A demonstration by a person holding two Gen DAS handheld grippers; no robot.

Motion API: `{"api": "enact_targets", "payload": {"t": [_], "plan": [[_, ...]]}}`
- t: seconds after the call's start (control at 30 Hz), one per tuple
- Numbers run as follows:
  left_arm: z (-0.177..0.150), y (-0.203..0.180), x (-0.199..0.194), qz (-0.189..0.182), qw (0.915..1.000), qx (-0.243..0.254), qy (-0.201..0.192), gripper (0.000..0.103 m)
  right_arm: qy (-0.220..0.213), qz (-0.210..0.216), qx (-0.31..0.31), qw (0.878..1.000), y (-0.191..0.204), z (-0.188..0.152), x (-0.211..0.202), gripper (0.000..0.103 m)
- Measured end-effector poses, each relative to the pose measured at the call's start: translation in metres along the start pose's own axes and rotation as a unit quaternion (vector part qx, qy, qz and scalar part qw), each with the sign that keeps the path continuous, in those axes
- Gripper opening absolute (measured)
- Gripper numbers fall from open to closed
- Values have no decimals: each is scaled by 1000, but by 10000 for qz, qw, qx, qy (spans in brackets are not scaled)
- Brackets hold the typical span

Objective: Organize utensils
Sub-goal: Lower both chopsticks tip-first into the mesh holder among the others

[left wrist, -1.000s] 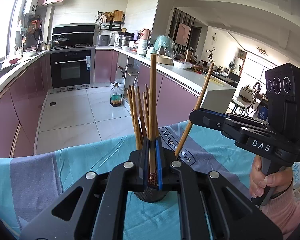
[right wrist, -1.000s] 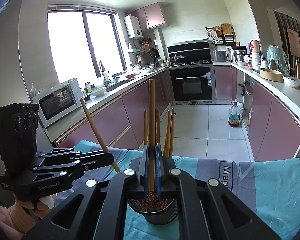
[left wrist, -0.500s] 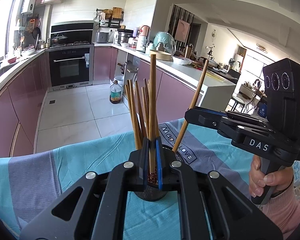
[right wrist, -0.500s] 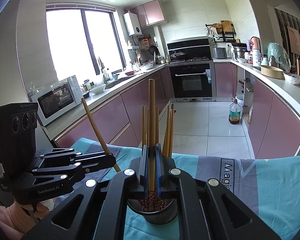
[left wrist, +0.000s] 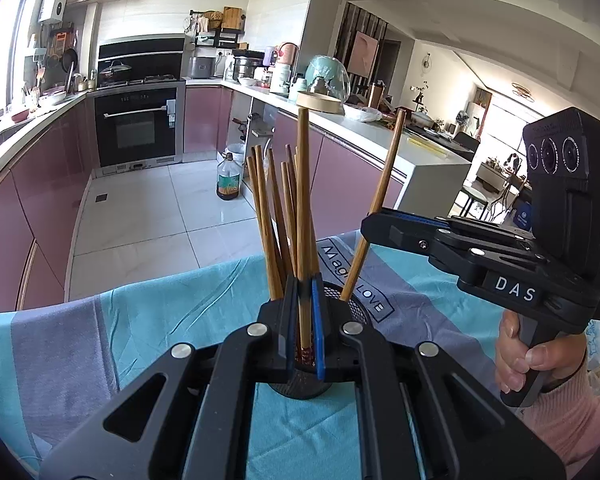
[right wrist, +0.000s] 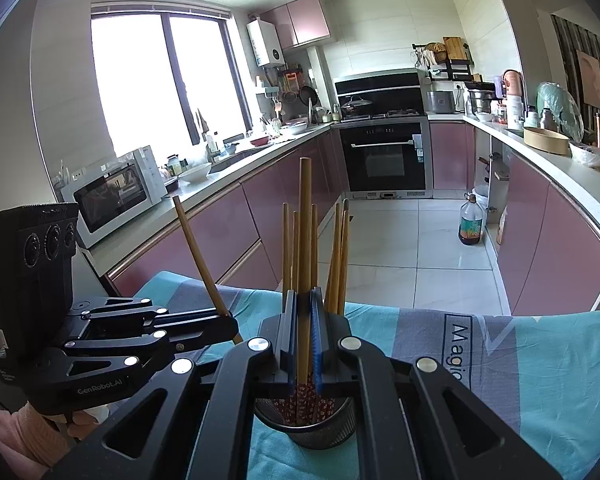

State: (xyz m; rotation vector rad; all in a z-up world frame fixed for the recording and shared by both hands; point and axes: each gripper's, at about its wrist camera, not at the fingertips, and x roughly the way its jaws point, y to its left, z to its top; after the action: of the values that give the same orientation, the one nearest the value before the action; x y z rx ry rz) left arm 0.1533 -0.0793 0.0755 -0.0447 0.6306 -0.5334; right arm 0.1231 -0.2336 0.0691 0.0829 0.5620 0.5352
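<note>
A black mesh cup [right wrist: 324,430] holding several brown chopsticks [right wrist: 338,256] stands on the teal and grey tablecloth [right wrist: 540,380]. My right gripper [right wrist: 305,320] hangs right over the cup, shut on one upright chopstick [right wrist: 305,220] whose patterned end dips into it. In the left wrist view my left gripper [left wrist: 304,312] is shut on another upright chopstick [left wrist: 303,184] above the same cup [left wrist: 358,306]. The right gripper [left wrist: 370,224] comes in from the right there, and its slanted chopstick [left wrist: 380,200] reaches the cup's rim.
The cloth's far edge [left wrist: 160,284] drops to a tiled kitchen floor with an oil bottle [left wrist: 228,178]. Pink cabinets line both sides. A person's hand [left wrist: 528,360] in a pink sleeve grips the right handle. The left gripper [right wrist: 228,324] sits low left.
The left gripper has shifted slightly, so the cup and the right gripper sit a little further left in its view. Both grips are unchanged.
</note>
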Motion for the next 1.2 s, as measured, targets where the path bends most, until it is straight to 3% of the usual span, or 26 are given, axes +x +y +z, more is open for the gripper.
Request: {"api": "enact_targets", "payload": {"t": [1.2], "plan": [[-11, 5, 28, 84, 9999, -31, 132, 8, 296, 25, -68, 9995, 3, -6, 26, 5]]}}
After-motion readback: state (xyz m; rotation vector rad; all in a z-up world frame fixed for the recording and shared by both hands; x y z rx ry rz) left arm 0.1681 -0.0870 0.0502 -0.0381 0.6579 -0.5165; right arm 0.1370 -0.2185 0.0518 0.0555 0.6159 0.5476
